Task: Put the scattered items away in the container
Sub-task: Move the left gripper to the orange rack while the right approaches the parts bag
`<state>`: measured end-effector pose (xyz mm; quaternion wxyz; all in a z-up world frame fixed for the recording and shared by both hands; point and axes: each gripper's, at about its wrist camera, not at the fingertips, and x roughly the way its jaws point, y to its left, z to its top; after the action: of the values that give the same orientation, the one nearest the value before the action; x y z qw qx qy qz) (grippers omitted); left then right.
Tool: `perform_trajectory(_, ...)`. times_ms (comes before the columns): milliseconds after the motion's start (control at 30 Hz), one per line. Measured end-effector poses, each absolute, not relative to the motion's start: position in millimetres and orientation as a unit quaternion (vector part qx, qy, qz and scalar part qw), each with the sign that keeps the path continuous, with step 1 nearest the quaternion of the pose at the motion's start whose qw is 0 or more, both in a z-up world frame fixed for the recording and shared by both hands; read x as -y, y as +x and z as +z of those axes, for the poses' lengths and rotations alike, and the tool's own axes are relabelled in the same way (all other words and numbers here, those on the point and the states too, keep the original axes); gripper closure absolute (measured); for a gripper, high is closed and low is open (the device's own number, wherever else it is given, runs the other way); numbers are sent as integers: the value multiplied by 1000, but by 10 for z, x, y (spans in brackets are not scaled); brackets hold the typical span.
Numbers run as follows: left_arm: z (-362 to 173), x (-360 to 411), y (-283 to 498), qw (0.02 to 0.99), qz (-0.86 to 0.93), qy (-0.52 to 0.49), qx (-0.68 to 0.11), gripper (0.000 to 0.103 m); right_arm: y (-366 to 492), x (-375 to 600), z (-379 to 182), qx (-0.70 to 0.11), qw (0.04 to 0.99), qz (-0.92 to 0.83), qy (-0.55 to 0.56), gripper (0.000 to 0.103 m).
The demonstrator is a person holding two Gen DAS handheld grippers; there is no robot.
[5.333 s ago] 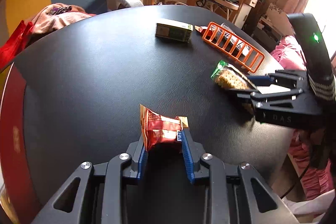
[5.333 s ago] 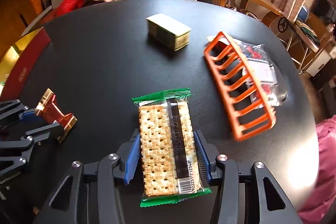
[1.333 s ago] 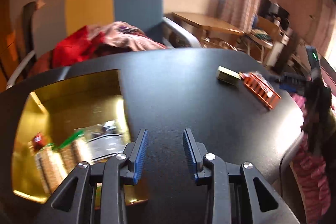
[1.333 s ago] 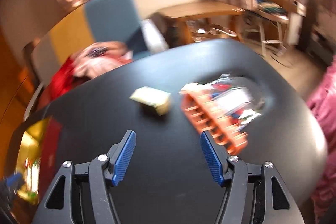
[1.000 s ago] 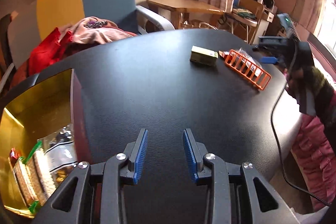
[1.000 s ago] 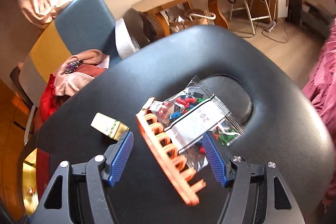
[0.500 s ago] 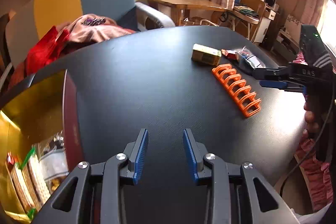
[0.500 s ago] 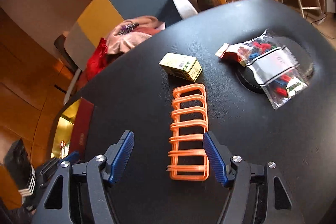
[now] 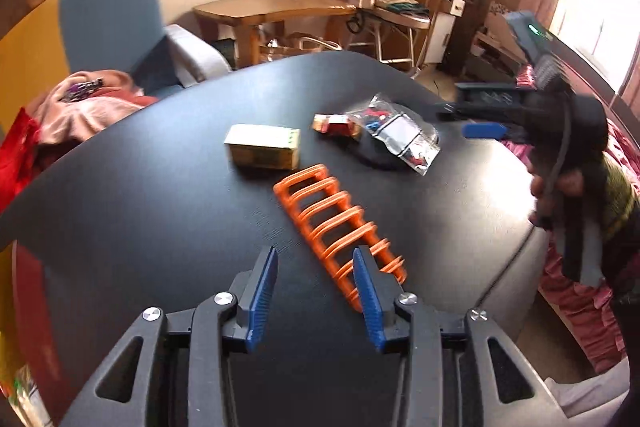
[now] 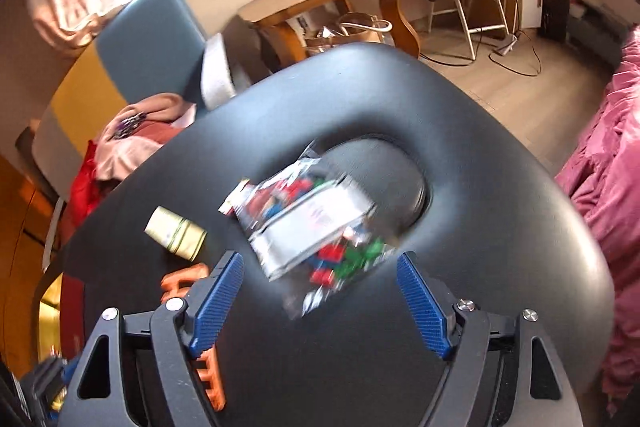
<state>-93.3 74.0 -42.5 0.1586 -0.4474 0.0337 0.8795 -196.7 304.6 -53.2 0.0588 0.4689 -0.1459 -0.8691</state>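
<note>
The left gripper (image 9: 314,277) has just been opening; its blue pads stand apart with nothing between them, the right pad just in front of the near end of the orange rack (image 9: 340,233), which lies flat on the black table (image 9: 160,211). The right gripper (image 10: 320,291) – jaws also just widening, spread broad and empty – hangs over the clear bag of coloured pieces (image 10: 316,223) (blurred here), which lies at the edge of the table's shallow dip. A gold box (image 9: 262,147) and a small red packet (image 9: 336,125) lie beyond the rack.
</note>
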Motion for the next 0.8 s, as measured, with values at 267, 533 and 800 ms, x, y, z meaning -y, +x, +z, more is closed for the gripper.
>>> perform_trajectory(267, -625, -1057, -1256, 165, 870, -462, -56, 63, -2607, -2948, -671, 125, 75, -855, 498, 23)
perform_trajectory(533, -769, -1045, -1287, 148, 867, -470, -74, 61, -2708, -2684, -861, 71, 113, -835, 534, 22)
perform_trajectory(800, -908, -727, -1093, 111, 857, -497, -79, 62, -2152, -2484, -908, 16, 174, -810, 560, 27)
